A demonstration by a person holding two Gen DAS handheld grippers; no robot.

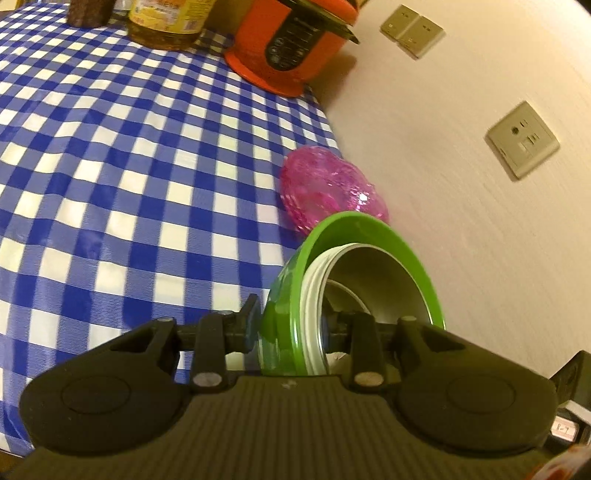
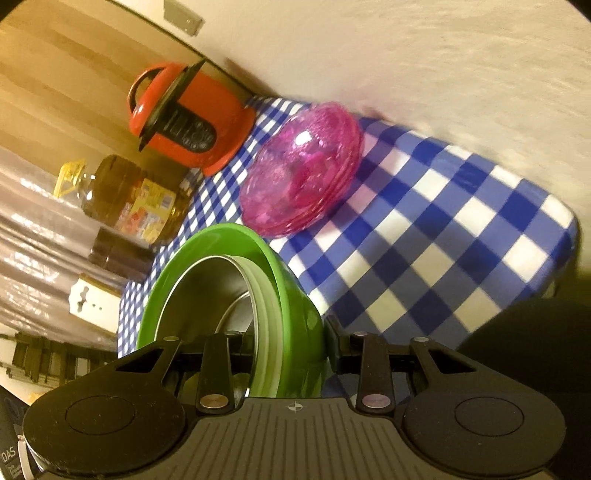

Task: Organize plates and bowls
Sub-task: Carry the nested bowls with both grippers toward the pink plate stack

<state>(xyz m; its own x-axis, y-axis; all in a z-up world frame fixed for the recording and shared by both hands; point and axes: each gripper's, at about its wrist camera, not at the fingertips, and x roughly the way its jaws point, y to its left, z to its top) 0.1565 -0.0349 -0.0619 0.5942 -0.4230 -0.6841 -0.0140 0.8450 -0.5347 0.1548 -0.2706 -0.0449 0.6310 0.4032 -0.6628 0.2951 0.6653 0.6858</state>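
Note:
A nested stack of bowls hangs tilted above the checked tablecloth (image 1: 110, 147): a green bowl (image 1: 369, 225) outermost, white bowls (image 1: 312, 291) inside it, and a steel bowl (image 1: 376, 280) innermost. My left gripper (image 1: 291, 332) is shut on one side of the stack's rim. My right gripper (image 2: 290, 354) is shut on the opposite side, where the green bowl (image 2: 221, 240), white bowls (image 2: 266, 306) and steel bowl (image 2: 207, 291) show again. A stack of pink translucent plates (image 1: 328, 184) (image 2: 303, 166) lies on the cloth near the wall, just beyond the bowls.
A red rice cooker (image 1: 291, 44) (image 2: 192, 122) stands at the far end by the wall, with an oil bottle (image 1: 166, 22) (image 2: 136, 199) and a dark jar (image 1: 88, 13) (image 2: 118, 254) beside it. Wall sockets (image 1: 521, 140) sit above the table's wall-side edge.

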